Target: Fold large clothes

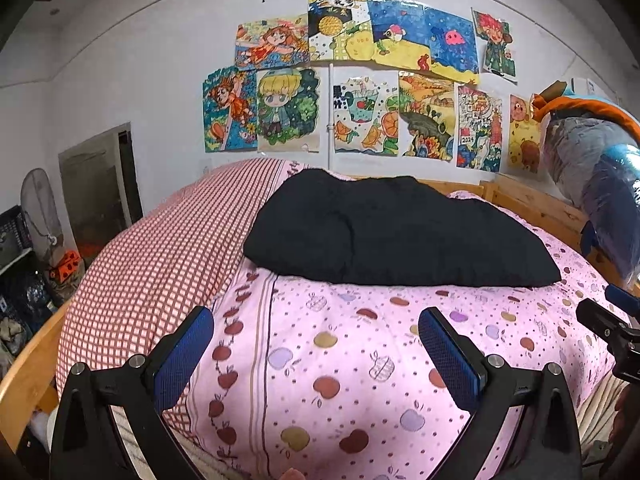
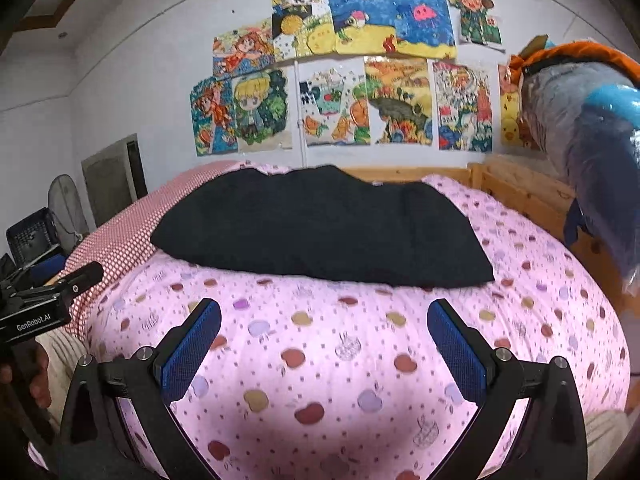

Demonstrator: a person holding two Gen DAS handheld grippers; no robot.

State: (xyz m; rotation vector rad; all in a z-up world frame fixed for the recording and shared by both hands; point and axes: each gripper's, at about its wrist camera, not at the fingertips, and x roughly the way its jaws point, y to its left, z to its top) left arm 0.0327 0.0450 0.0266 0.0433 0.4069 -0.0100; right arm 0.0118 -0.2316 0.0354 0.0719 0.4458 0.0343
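A black garment (image 1: 396, 232) lies flat as a wide folded slab on the pink apple-print bed cover (image 1: 360, 360), toward the far side of the bed; it also shows in the right wrist view (image 2: 324, 228). My left gripper (image 1: 316, 320) is open and empty, held above the pink cover in front of the garment's near edge. My right gripper (image 2: 324, 312) is open and empty too, also short of the near edge. The right gripper's body (image 1: 612, 328) shows at the left wrist view's right edge, and the left gripper's body (image 2: 40, 304) at the right wrist view's left edge.
A red-and-white checked quilt (image 1: 160, 264) lies along the bed's left side. The wooden bed frame (image 2: 520, 188) rims the far and right sides. A plastic-wrapped blue and orange bundle (image 2: 592, 152) hangs over the right rail. Crates and a fan (image 2: 66, 204) stand at the left. Drawings (image 2: 344, 68) cover the wall.
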